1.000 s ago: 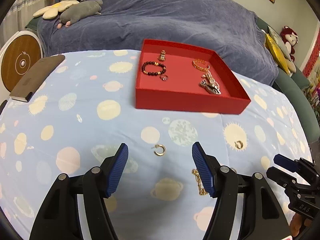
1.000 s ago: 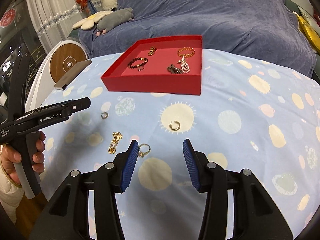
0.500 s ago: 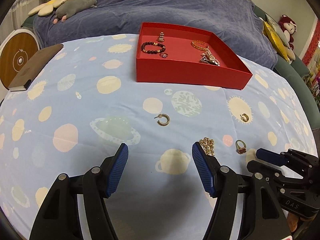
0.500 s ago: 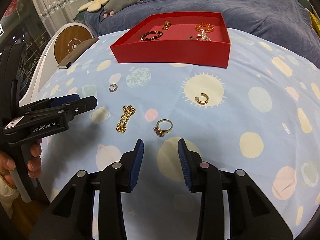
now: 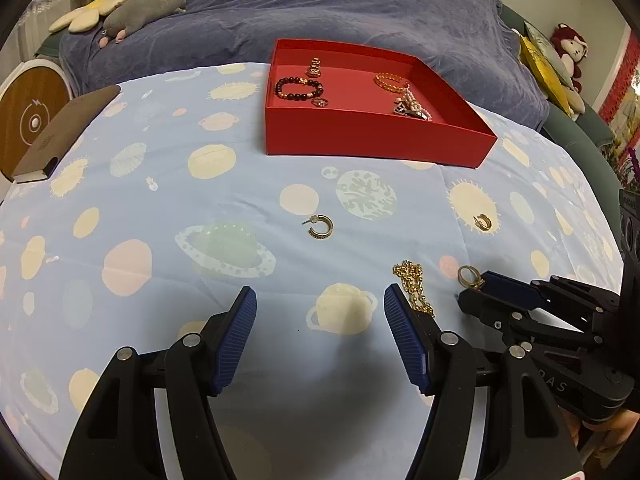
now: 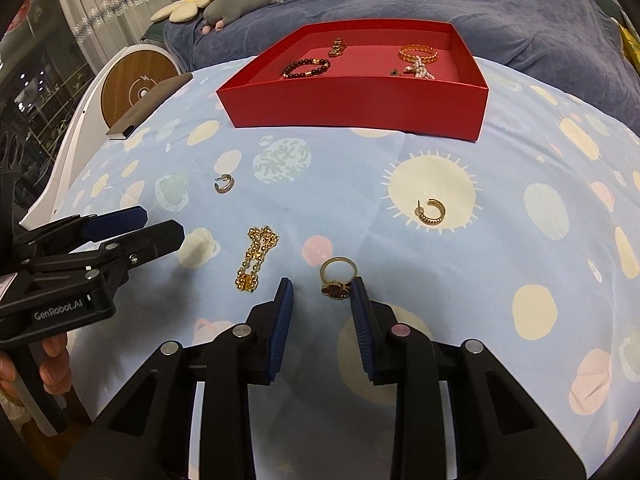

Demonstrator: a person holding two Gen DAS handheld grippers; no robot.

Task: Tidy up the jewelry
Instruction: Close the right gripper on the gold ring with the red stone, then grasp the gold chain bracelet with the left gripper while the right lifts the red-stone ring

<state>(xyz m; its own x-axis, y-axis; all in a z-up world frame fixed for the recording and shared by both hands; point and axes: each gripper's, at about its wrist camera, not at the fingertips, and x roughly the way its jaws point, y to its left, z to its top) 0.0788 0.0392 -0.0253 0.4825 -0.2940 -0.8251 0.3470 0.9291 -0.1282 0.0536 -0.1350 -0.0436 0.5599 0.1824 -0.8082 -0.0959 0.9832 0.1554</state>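
Gold chain (image 6: 256,258) beside ring (image 6: 338,278), right jaws closing around ring, seemingly untouched, left jaws apart

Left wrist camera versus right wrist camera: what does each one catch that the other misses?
Only the left view shows the small ring in the tray and a red plush toy. Only the right view shows white curtains and the hand holding the left gripper. Both show the red tray, gold chain, two hoop earrings, and the ring that the right gripper jaws are closing around.
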